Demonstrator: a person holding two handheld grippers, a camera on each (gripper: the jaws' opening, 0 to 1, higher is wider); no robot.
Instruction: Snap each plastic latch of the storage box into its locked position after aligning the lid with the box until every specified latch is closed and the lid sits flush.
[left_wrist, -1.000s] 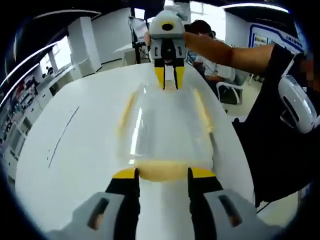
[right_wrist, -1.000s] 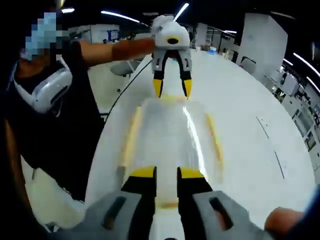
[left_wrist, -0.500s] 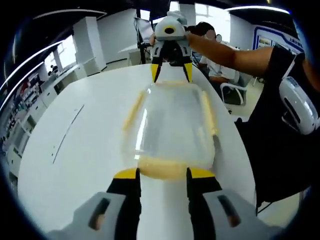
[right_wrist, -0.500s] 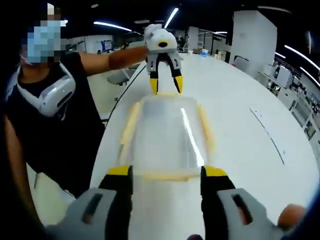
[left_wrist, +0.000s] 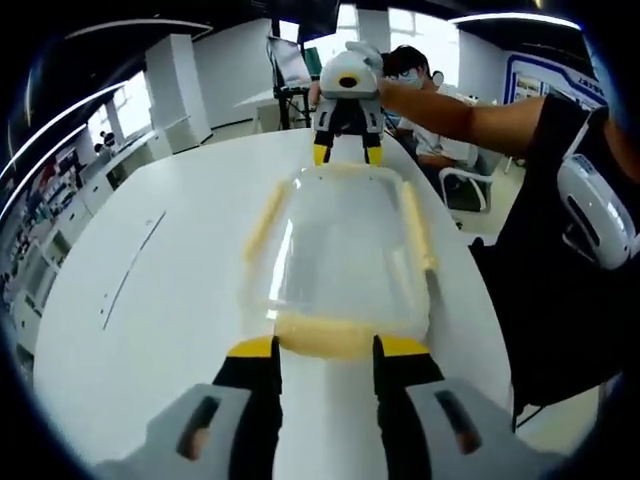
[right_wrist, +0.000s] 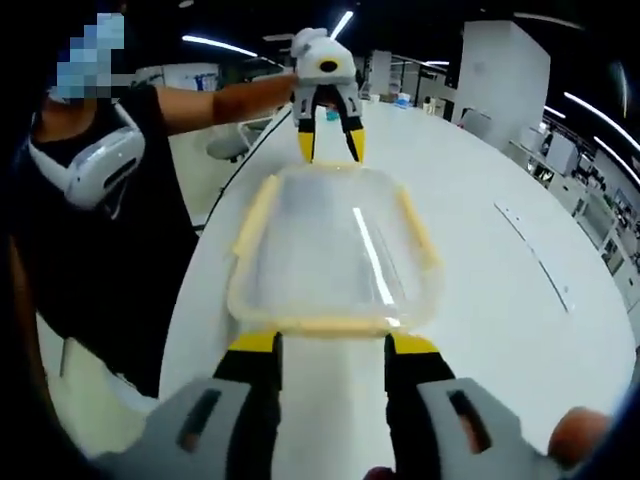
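Note:
A clear storage box (left_wrist: 340, 245) with its lid on lies lengthwise on the white table (left_wrist: 150, 300). Yellow latches run along both long sides (left_wrist: 264, 218) and both ends. My left gripper (left_wrist: 327, 349) is open, its yellow tips either side of the near end latch (left_wrist: 325, 335). At the box's far end my right gripper (left_wrist: 346, 155) is open too, tips just beyond the end latch. In the right gripper view the box (right_wrist: 335, 245) lies ahead, the right gripper (right_wrist: 333, 345) straddles its near latch (right_wrist: 320, 325), and the left gripper (right_wrist: 329, 148) stands at the far end.
A person in black with a white device round the neck (left_wrist: 595, 205) stands at the table's edge, arms reaching to both grippers. Another person sits behind (left_wrist: 415, 75) near a chair (left_wrist: 465, 185). Thin dark lines mark the tabletop (left_wrist: 135, 265).
My right gripper's jaws, nearly shut at the far end latch a second ago, have spread open and drawn back slightly. The left gripper stays open at its end.

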